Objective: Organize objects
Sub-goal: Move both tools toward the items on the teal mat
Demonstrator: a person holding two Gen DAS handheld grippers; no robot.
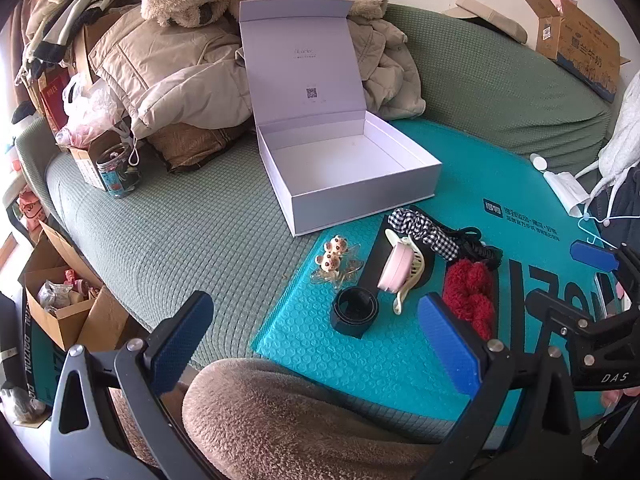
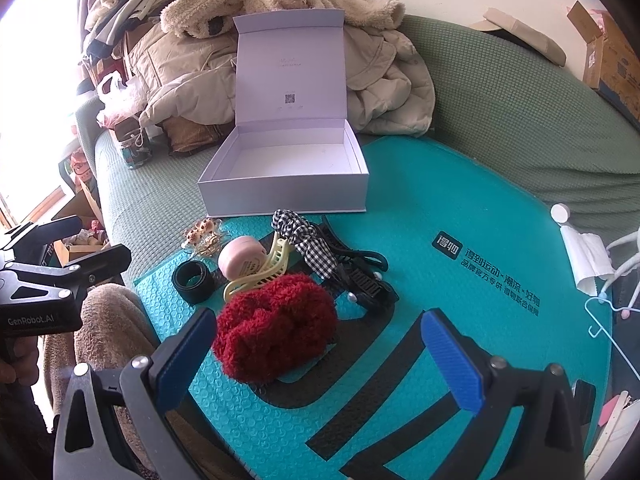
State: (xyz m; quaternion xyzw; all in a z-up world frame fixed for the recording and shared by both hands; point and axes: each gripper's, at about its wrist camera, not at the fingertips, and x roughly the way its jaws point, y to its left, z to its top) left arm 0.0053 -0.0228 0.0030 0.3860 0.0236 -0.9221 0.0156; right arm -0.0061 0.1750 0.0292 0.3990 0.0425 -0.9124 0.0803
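Observation:
An open, empty white box (image 1: 352,168) (image 2: 288,184) with its lid up sits on the sofa at the far edge of a teal bubble mailer (image 1: 320,344) (image 2: 460,208). On the mailer lie a red fuzzy scrunchie (image 1: 470,300) (image 2: 276,324), a cream claw clip (image 1: 408,276) (image 2: 260,276), a pink round case (image 1: 394,274) (image 2: 240,260), a black band (image 1: 354,310) (image 2: 194,280), a checked scrunchie (image 1: 424,230) (image 2: 304,240), a black clip (image 2: 368,284) and bear hairpins (image 1: 332,258) (image 2: 200,236). My left gripper (image 1: 316,340) is open and empty, near the band. My right gripper (image 2: 316,356) is open and empty, just before the red scrunchie.
Coats and a fleece blanket (image 1: 180,72) are piled behind the box. A jar (image 1: 118,172) stands at the left. A cardboard box (image 1: 60,300) sits on the floor at the left. A tissue (image 2: 588,260) and a hanger (image 2: 604,312) lie at the right.

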